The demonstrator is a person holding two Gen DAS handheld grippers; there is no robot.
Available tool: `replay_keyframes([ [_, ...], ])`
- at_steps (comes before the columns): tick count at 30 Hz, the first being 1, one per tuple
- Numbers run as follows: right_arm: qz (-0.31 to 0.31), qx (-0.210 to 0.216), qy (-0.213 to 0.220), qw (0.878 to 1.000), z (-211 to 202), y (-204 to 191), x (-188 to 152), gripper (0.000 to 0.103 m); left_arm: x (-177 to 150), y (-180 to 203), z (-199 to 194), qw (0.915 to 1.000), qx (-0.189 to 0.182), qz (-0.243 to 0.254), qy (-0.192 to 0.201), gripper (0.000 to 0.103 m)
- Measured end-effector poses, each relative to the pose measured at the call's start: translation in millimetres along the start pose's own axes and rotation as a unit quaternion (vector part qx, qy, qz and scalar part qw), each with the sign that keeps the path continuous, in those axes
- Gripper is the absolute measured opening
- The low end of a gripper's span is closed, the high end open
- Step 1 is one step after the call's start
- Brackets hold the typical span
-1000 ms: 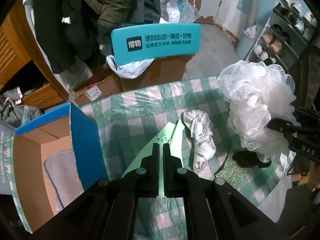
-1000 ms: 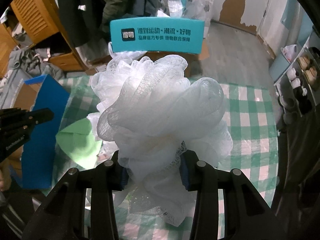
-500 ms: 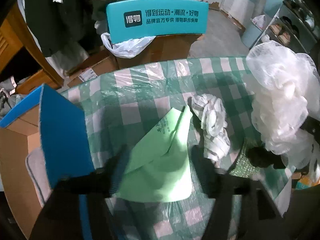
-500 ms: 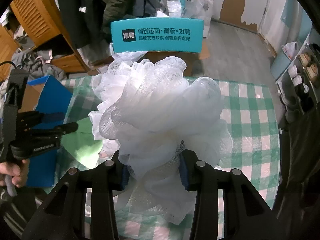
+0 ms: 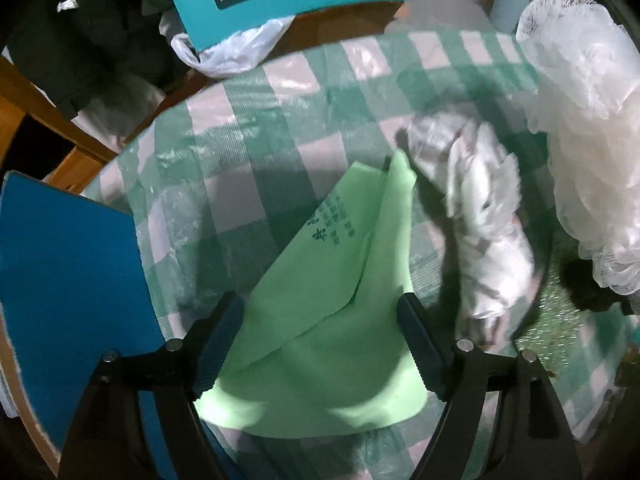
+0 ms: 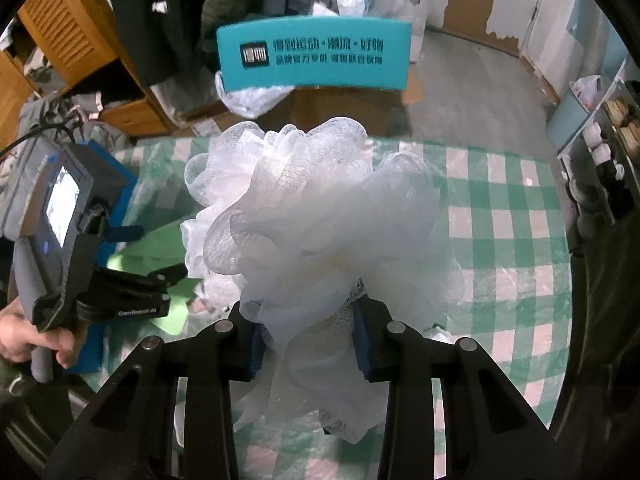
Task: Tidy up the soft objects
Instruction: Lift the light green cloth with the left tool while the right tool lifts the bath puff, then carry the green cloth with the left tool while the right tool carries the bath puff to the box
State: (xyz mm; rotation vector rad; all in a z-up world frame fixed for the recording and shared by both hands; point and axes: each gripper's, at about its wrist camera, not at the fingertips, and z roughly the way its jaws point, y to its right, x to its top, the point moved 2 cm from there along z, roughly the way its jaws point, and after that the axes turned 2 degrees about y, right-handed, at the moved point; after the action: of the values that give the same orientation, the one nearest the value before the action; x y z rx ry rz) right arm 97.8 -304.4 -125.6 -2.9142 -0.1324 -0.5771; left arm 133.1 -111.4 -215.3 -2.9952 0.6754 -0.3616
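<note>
Over the checked table [image 5: 280, 92], left gripper [image 5: 320, 320] fingers just spread astride green cloth [image 5: 320, 280] — right gripper [image 6: 308, 340] clamped on mesh pouf [image 6: 320, 220].

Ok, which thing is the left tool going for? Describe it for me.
On the checked tablecloth, right of the blue box flap, a flat green cloth lies between the open left tool fingers. It alone is green and printed; its neighbour is a crumpled white cloth.

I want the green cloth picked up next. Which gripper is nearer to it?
Left. The left gripper hangs right over the green cloth, jaws spread wide and just opened, straddling it. The right gripper is off to the side, clamped on the white mesh pouf.
</note>
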Motion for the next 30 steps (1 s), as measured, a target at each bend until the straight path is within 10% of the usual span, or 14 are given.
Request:
replay_keyframes([
  [10,-0.007,-0.017,-0.036,0.999,30.0,3.4,-7.9,0.044,9.3,14.7,-6.3,0.9997,0.014,0.016,0.010,0.076],
  [13,-0.015,-0.017,-0.035,0.999,31.7,-2.3,-8.2,0.058,11.5,19.2,-10.1,0.9993,0.025,0.022,0.017,0.063],
  [18,-0.029,-0.022,-0.043,0.998,41.4,-7.1,-10.5,0.081,14.3,25.2,-17.8,0.9993,0.014,0.028,0.022,0.012],
  [30,-0.040,-0.024,-0.077,0.996,77.0,-10.6,-10.3,0.083,26.9,25.4,-24.2,0.9998,-0.019,-0.005,0.009,0.006],
])
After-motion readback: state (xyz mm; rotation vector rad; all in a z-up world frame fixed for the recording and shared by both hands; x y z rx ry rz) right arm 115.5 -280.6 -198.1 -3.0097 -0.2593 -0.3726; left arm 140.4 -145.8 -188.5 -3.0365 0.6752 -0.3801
